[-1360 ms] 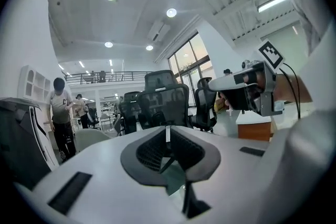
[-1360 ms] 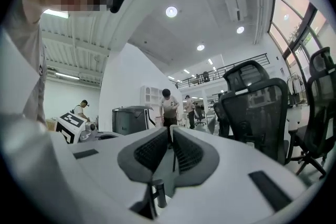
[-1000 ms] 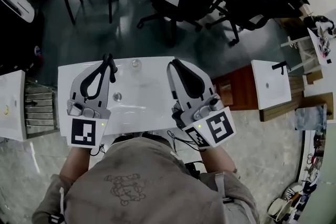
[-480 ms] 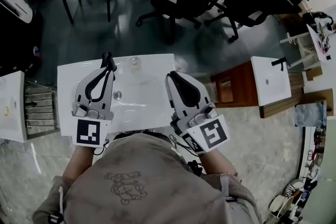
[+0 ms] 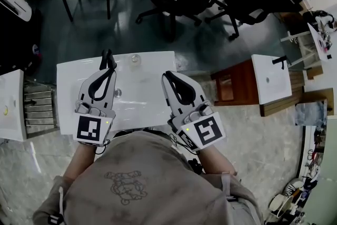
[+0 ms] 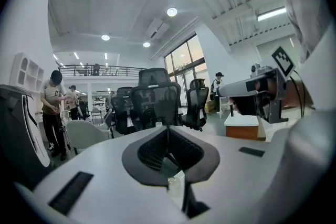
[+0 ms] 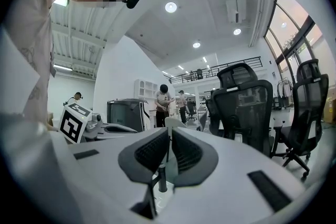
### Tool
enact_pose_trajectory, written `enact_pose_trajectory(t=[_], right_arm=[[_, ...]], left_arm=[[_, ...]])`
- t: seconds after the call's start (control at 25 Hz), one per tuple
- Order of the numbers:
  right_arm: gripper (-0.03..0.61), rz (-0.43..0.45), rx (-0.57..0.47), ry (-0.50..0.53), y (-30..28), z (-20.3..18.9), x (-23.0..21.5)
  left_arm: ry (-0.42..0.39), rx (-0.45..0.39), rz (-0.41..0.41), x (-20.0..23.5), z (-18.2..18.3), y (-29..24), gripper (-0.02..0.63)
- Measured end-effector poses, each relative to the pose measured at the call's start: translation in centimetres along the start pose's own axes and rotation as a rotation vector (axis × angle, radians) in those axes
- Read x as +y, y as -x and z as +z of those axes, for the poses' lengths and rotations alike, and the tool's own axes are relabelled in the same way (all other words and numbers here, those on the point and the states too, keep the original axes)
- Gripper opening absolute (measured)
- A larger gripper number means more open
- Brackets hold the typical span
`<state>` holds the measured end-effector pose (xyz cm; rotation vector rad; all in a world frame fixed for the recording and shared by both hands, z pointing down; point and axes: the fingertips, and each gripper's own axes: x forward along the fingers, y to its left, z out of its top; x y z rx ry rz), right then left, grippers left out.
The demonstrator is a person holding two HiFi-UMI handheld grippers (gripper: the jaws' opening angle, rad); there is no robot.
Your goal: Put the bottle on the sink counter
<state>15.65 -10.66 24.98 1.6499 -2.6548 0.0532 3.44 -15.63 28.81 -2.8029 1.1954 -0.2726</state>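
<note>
"Bottle (image 5: pixel 136 60) first: where does it stand?"

"What looks like the bottle, small, clear and seen from straight above, is at the far edge of the counter (image 5: pixel 152 68), beyond the drain (image 5: pixel 117 93). From that angle it could also be a tap fitting; the head view alone does not settle it."

"And the grippers?"

"The left gripper (image 5: pixel 108 58) lies over the left part of the counter, its tip just left of the bottle and not touching it. The right gripper (image 5: pixel 167 75) lies over the right part, nearer the person and well clear. On both, the jaws are pressed together tip to tip with nothing between them, as each gripper view shows."

"How would it handle?"

"Probably light, with stiff, smooth walls, so it would slip easily and tip at a nudge. The sound hold would be across the body at about mid height, jaws level. The cap or neck would be a poorer place to grip. If it is thin plastic, only a gentle squeeze is called for."

"Anything left to do?"

"It seems to be on the sink counter already, so likely little."
</note>
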Motion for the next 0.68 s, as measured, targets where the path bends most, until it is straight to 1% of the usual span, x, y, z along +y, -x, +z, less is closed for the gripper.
enact_pose_trajectory(t=[0.16,0.68], right_arm=[[0.041,0.007,0.0,0.003,-0.32,0.02,0.27],[0.041,-0.015,-0.008,0.001,0.31,0.72,-0.18]], left_arm=[[-0.054,0.004,0.001,-0.34,0.03,-0.08,0.025],[-0.042,0.005,-0.004,-0.76,0.52,0.36,0.025]])
